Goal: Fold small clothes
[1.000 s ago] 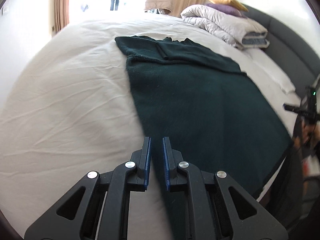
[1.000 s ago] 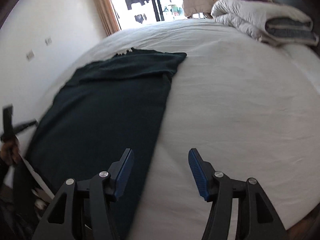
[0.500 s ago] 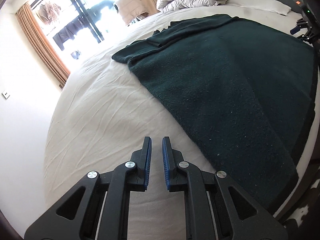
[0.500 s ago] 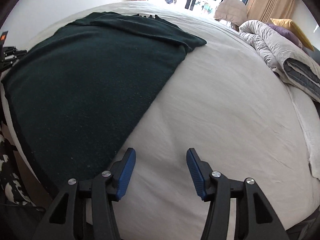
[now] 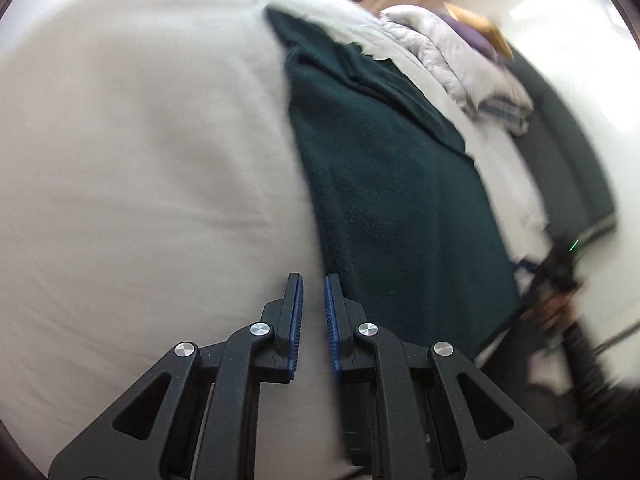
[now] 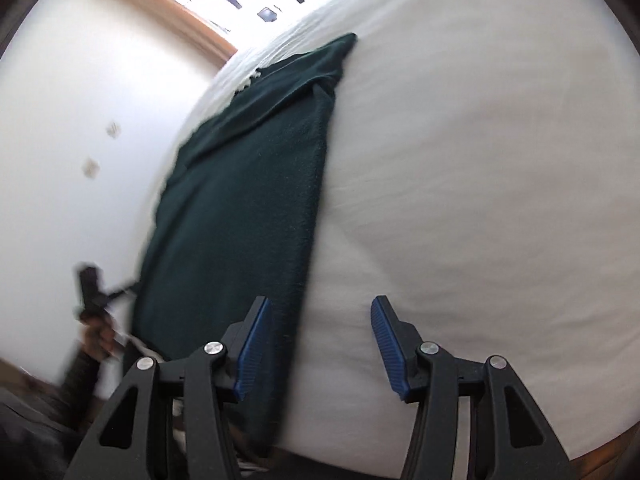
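A dark green garment (image 5: pixel 392 184) lies flat on the white bed (image 5: pixel 140 168), its far end folded over. It also shows in the right wrist view (image 6: pixel 244 208). My left gripper (image 5: pixel 313 280) hovers over the garment's left near edge, jaws nearly closed with a narrow gap and nothing between them. My right gripper (image 6: pixel 320 304) is open and empty above the garment's right near edge, its left finger (image 6: pixel 256 328) over the cloth. Both views are blurred by motion.
A folded grey duvet (image 5: pixel 460 56) with purple and yellow pillows lies at the head of the bed, by the dark headboard (image 5: pixel 568 152). The other hand with its gripper shows at each view's edge (image 5: pixel 556 276) (image 6: pixel 92 296). A white wall (image 6: pixel 80 128) runs left.
Both cameras have swung from a tilted view back toward the garment's near edge. The left jaws stay nearly closed and the right jaws stay open. Nothing has been gripped.
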A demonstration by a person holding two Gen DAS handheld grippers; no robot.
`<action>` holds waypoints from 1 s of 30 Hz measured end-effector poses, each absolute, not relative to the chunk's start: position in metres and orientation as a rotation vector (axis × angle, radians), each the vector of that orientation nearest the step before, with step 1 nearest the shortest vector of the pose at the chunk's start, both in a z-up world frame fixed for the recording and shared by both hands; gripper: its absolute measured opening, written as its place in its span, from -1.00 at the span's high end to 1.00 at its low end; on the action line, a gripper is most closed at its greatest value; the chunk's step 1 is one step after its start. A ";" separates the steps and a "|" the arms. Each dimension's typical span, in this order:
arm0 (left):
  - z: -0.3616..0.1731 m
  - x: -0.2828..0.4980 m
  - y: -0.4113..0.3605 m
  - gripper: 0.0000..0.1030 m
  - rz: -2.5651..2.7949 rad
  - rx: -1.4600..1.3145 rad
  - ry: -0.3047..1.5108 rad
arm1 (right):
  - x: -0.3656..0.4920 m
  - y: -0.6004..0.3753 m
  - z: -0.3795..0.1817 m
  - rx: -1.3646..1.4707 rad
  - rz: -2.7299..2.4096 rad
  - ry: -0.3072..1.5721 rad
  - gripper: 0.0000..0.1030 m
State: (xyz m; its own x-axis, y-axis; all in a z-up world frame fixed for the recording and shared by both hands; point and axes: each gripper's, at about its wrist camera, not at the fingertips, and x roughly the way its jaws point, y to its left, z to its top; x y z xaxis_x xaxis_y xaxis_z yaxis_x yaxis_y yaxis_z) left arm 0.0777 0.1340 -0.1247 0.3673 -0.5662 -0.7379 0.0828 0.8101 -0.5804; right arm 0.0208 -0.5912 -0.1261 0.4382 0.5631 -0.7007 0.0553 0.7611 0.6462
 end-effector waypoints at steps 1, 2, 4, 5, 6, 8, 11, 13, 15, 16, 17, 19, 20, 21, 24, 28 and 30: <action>-0.129 0.078 0.135 0.79 -0.438 -0.555 1.136 | 0.020 -0.594 -0.131 0.724 0.354 1.102 -0.06; -0.131 0.078 0.139 0.79 -0.439 -0.611 1.137 | 0.022 -0.594 -0.134 0.762 0.362 1.119 -0.07; -0.134 0.075 0.142 0.79 -0.436 -0.685 1.154 | 0.019 -0.592 -0.136 0.817 0.374 1.139 -0.07; -0.135 0.073 0.141 0.79 -0.436 -0.700 1.168 | 0.017 -0.588 -0.137 0.841 0.388 1.147 -0.07; -0.135 0.072 0.138 0.79 -0.440 -0.697 1.185 | 0.017 -0.585 -0.135 0.864 0.398 1.156 -0.07; -0.131 0.070 0.127 0.79 -0.451 -0.666 1.220 | 0.014 -0.573 -0.136 0.886 0.424 1.179 -0.07; -0.136 0.069 0.118 0.79 -0.475 -0.673 1.246 | 0.013 -0.554 -0.139 0.891 0.463 1.214 -0.06; -0.141 0.073 0.114 0.79 -0.480 -0.699 1.250 | 0.015 -0.545 -0.138 0.887 0.473 1.214 -0.06; -0.143 0.073 0.116 0.79 -0.480 -0.731 1.249 | 0.017 -0.542 -0.138 0.898 0.471 1.200 -0.06; -0.146 0.078 0.116 0.79 -0.483 -0.748 1.249 | 0.017 -0.542 -0.138 0.903 0.469 1.197 -0.04; -0.146 0.077 0.118 0.79 -0.486 -0.756 1.248 | 0.016 -0.542 -0.139 0.910 0.467 1.192 -0.03; -0.147 0.078 0.116 0.79 -0.491 -0.760 1.252 | 0.014 -0.544 -0.138 0.925 0.466 1.181 -0.03; -0.148 0.081 0.115 0.79 -0.493 -0.761 1.251 | 0.012 -0.544 -0.139 0.926 0.466 1.178 -0.03; -0.149 0.080 0.115 0.79 -0.494 -0.766 1.251 | 0.011 -0.543 -0.139 0.932 0.467 1.176 -0.03; -0.152 0.075 0.118 0.79 -0.484 -0.803 1.247 | 0.012 -0.544 -0.143 0.953 0.477 1.170 -0.03; -0.156 0.068 0.130 0.79 -0.473 -0.920 1.243 | 0.012 -0.540 -0.145 0.980 0.484 1.158 -0.03; -0.154 0.065 0.130 0.52 -0.491 -0.945 1.222 | 0.011 -0.541 -0.146 0.984 0.484 1.156 -0.03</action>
